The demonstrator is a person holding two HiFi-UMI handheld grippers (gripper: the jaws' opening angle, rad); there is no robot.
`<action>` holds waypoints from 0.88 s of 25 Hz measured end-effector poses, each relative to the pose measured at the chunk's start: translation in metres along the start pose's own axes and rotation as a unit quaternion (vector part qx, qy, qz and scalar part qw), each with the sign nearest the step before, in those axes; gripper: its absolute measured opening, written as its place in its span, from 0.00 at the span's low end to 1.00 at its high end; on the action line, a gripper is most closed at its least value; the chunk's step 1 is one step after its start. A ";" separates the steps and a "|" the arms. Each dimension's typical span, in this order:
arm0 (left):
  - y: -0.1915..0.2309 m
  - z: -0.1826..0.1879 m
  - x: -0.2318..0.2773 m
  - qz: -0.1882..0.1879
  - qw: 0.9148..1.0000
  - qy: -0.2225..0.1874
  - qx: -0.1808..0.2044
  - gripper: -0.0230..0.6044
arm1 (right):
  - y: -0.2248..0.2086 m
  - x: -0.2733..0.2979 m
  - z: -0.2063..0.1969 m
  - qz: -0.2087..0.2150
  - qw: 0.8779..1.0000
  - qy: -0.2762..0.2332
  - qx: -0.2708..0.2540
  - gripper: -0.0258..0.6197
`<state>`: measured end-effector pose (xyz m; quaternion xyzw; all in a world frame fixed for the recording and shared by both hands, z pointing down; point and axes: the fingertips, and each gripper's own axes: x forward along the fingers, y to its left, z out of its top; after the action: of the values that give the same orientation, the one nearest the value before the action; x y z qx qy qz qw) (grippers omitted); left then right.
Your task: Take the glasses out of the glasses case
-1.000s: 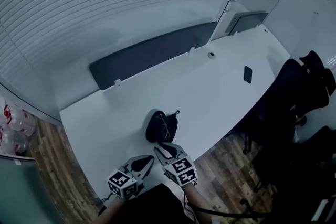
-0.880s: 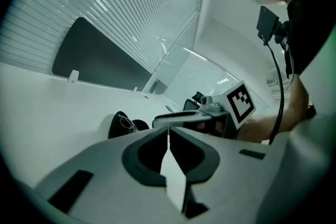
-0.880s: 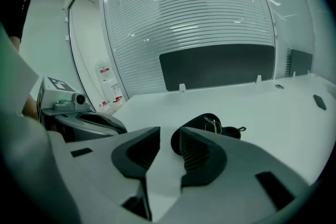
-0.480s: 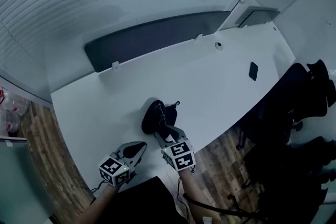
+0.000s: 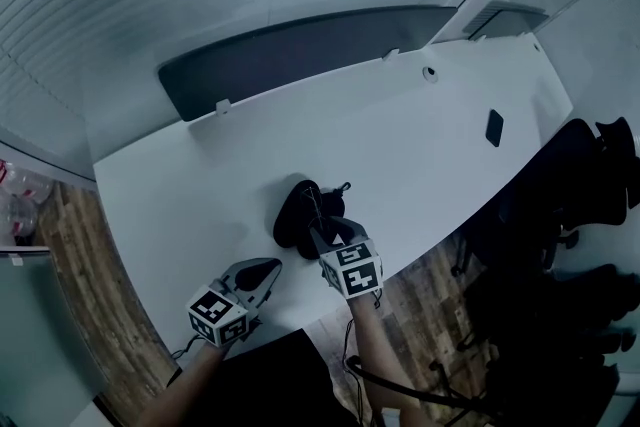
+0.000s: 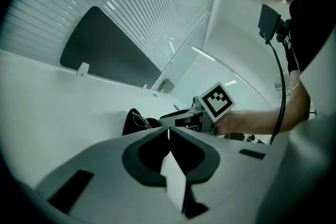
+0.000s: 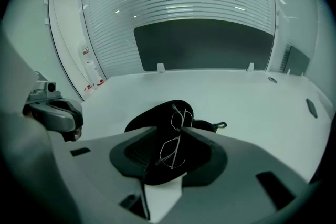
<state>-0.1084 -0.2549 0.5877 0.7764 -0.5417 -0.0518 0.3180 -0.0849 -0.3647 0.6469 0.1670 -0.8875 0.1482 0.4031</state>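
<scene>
The right gripper has just opened its jaws wide around the glasses, not pinching them yet. The glasses lie in the open case on the table. Squeeze the thin frame softly. The left gripper is closed and empty.

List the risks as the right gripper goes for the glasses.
1. The glasses are thin wire. The right gripper, whose jaws have just been opening with the glasses between them, ungripped, may bend the frame or miss it.
2. The left gripper is shut and apart from the glasses case, so the unheld case may slide or lift along.
</scene>
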 end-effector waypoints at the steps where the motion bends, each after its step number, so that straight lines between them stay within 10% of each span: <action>1: 0.001 -0.001 0.000 0.001 1.000 0.001 -0.001 0.05 | -0.001 0.003 -0.001 0.003 1.000 0.008 0.001 0.26; 22: 0.004 -0.007 0.000 0.008 1.000 0.007 -0.021 0.05 | -0.025 0.037 -0.011 0.022 0.994 0.105 0.003 0.20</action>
<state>-0.1090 -0.2527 0.5954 0.7653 -0.5447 -0.0554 0.3385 -0.0903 -0.3899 0.6855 0.1322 -0.8432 0.1768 0.4902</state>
